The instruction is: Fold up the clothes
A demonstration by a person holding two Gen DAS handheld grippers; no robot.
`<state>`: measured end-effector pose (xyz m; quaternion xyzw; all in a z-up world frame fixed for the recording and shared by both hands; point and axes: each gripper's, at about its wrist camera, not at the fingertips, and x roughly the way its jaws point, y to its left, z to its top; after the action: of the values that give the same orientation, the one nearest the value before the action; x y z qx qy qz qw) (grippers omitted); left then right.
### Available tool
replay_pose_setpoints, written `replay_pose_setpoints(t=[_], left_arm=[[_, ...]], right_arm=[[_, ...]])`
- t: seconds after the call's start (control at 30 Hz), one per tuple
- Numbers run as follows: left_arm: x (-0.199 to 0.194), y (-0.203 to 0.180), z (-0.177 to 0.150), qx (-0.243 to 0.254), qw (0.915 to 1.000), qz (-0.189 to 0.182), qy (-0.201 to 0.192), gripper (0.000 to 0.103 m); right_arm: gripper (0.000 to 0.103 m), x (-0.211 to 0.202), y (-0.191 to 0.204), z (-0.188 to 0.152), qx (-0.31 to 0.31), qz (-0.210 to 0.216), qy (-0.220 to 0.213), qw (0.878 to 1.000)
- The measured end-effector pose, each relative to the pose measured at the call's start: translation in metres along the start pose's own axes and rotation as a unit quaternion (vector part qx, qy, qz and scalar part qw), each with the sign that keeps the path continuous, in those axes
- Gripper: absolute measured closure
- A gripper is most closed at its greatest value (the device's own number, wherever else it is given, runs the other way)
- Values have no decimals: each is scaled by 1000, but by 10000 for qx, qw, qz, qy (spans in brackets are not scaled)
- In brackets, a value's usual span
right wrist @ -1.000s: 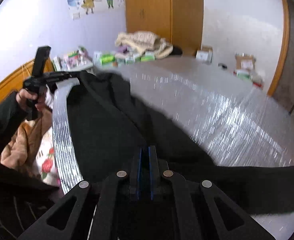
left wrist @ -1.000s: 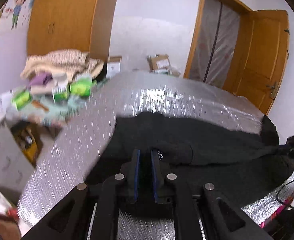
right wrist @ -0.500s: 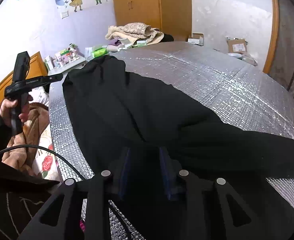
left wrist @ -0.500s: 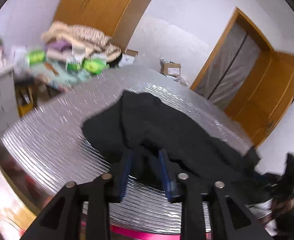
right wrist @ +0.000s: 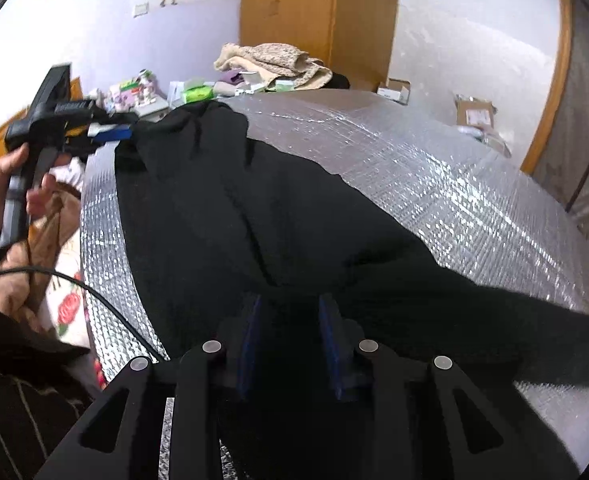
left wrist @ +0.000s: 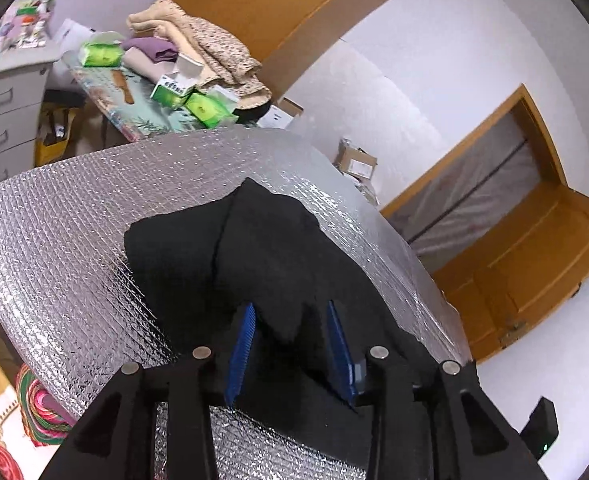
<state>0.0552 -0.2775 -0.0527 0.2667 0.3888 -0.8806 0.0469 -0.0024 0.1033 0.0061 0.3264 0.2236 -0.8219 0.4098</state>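
The black fabric garment (right wrist: 286, 216) lies spread across the silver quilted foil tabletop (right wrist: 434, 168), filling the centre of the frame. Left gripper (left wrist: 290, 344), low centre, has its blue pads parted, cloth between them unclamped. Right gripper (right wrist: 290, 336) is likewise spread wide over the dark cloth.

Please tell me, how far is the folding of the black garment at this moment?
Early stage. Done: the black garment lies on the silver table cover, one part doubled over at its far end. In hand: nothing; both the left hand-held gripper and the right hand-held gripper are open over the cloth. Left: it is wrinkled and spread long, so the main folds remain.
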Motion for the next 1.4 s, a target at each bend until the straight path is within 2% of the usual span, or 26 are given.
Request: replay_pose_setpoints(t=[0.17,0.3,0.37,0.4,0.43,0.5,0.73,0.8,0.87,0.93,1.1,1.23,1.4], left_arm=[[12,2,-1,-59,9998,120,169,65],[20,3,-2,-100,9993,183,295,66],[23,2,0,-97,9992,205,339,74],[23,1,1,-72,9991,221,352,83],[23,0,2,-12,9990,260,356,91],[23,-5,5,97,9990,294,327,95],[-2,-38,33,768,9966,194,-220,97],[-8,-35,39,808,9959,247,-317,97],[-8,-23,37,764,9961,348,-265,97],[-2,-7,28,651,9967,476,-73,97],[10,31,9,398,9960,729,329,97],[6,22,11,563,9951,777,246,97],[-16,4,23,947,9928,692,-244,97]], right_arm=[[72,0,6,5,-683,-99,-40,9976],[72,10,11,7,-1142,191,128,9932],[72,18,15,6,-1382,301,309,9895],[72,20,17,5,-1444,334,333,9884],[80,21,17,6,-1442,381,330,9883],[98,22,14,7,-1321,384,328,9899],[99,-10,6,23,-921,439,-173,9946],[99,-25,10,29,-905,553,-369,9937],[99,-34,15,30,-839,854,-489,9916],[99,-27,22,24,-749,1132,-362,9901],[99,9,36,2,-629,1457,249,9870],[99,12,36,2,-528,1506,286,9868],[99,-10,38,7,-553,1506,-31,9870]])
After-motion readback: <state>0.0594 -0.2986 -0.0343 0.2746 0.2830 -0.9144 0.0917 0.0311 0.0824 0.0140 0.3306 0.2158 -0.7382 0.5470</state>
